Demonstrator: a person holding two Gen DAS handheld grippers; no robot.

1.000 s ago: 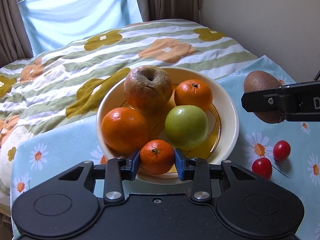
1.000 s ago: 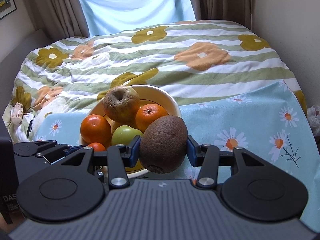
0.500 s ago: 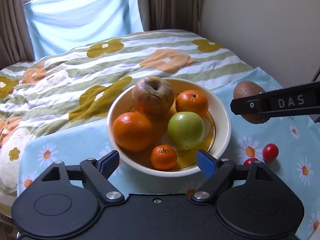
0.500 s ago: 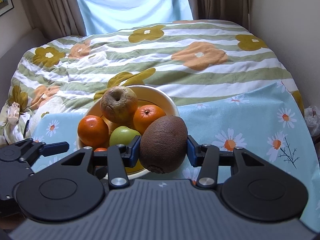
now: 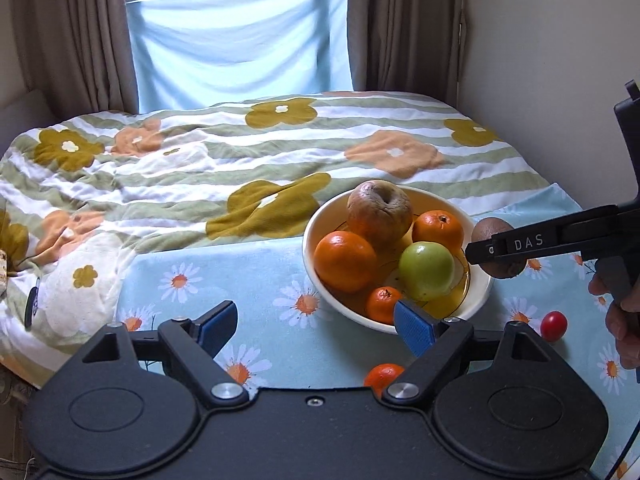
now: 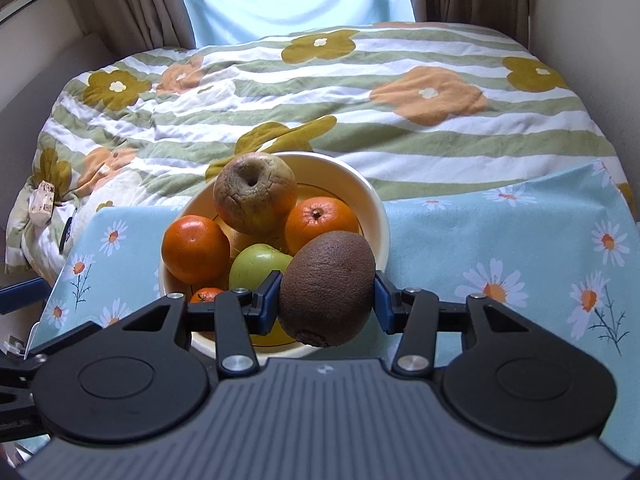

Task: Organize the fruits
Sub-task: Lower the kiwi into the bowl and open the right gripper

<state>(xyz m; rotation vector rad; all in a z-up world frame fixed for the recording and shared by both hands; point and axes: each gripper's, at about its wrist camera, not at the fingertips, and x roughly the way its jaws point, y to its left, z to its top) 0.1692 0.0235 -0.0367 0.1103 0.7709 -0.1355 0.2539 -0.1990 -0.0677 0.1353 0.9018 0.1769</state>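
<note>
A cream bowl (image 5: 478,298) sits on a blue daisy cloth and holds a wrinkled brown apple (image 5: 379,209), two oranges (image 5: 345,261), a green apple (image 5: 426,271) and a small mandarin (image 5: 383,304). My left gripper (image 5: 316,326) is open and empty, drawn back to the near left of the bowl. My right gripper (image 6: 326,298) is shut on a brown kiwi (image 6: 327,288) and holds it just above the bowl's near right rim (image 6: 382,216). The kiwi also shows in the left wrist view (image 5: 490,229), partly behind the right gripper's finger.
A second small mandarin (image 5: 382,376) lies on the daisy cloth (image 5: 264,264) just before my left gripper. A cherry tomato (image 5: 553,325) lies right of the bowl. A striped flowered blanket (image 5: 240,152) covers the bed behind. A wall stands close on the right.
My left gripper let go of the small mandarin in the bowl, opened wide and pulled back to the left. My right gripper brought the kiwi closer over the bowl's rim.
</note>
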